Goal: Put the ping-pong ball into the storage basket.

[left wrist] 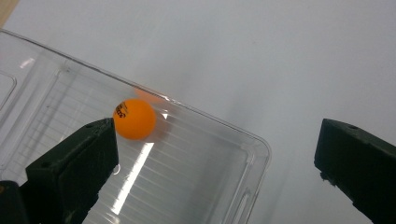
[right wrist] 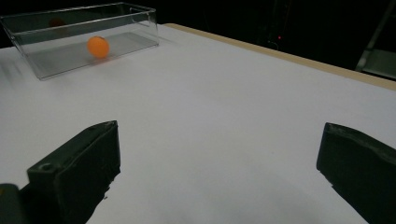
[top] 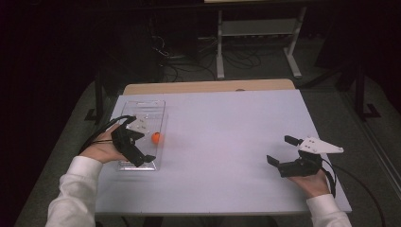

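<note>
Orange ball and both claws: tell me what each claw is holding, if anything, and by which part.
Nothing is held. The left claw is open over the clear box, apart from the orange ball inside it. The right claw is open above the table.

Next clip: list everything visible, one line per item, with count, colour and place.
Ball: one, orange with dark print, inside the box against its long wall.
Box: one, clear plastic, open-topped, left part of the table.
Table: one, white top with a wooden far edge.
Metal stand: one, white, on the floor beyond the table.
Left gripper: one, black, jaws open over the box.
Right gripper: one, black, jaws open over the table's right side.
Sleeves: two, white.
</note>
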`<state>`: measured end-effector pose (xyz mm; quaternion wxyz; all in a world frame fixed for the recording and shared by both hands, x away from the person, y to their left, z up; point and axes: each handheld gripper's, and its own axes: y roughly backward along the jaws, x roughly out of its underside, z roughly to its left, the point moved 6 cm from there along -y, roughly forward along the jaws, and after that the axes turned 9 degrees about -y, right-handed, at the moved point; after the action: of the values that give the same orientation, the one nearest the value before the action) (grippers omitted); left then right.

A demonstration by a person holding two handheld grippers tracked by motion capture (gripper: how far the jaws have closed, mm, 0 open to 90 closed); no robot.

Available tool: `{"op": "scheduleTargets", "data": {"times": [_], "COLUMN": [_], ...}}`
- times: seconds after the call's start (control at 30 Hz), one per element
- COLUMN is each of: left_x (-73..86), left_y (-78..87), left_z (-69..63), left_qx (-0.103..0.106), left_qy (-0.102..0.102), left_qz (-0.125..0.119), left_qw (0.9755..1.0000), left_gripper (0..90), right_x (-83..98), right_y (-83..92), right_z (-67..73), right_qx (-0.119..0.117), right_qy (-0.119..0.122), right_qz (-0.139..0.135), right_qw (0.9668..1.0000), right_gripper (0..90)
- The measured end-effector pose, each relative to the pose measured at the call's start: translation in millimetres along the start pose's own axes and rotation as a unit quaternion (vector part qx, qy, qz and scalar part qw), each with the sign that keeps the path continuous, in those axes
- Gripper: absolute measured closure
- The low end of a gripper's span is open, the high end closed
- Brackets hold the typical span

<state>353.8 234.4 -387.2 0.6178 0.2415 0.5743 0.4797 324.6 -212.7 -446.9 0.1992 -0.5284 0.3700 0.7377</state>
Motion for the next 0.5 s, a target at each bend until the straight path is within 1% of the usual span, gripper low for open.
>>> {"op": "scheduleTargets", "data": {"times": [0.2, 0.3, 0.5], "left_x": [1.2, 1.5, 3.3], "left_y": [6.7, 8.6, 11.4], "left_z": [-0.3, -0.8, -3.2], "left_qx": [-0.011, -0.015, -0.017], "left_qy": [0.006, 0.007, 0.021], "left_qz": [-0.027, -0.036, -0.065], "left_qw": [0.9996, 0.9992, 0.9975], "left_gripper": [0.0, 0.0, 0.0], "right_x": [0.1, 0.2, 0.4], "right_y": [-0.2, -0.2, -0.2], "right_z": [0.4, 0.5, 0.5], "right_qx": [0.001, 0.001, 0.0], "right_qy": [0.0, 0.001, 0.0], "right_qz": [0.0, 0.001, 0.001], "right_qw": [1.0, 1.0, 1.0], "right_gripper": [0.0, 0.0, 0.0]}}
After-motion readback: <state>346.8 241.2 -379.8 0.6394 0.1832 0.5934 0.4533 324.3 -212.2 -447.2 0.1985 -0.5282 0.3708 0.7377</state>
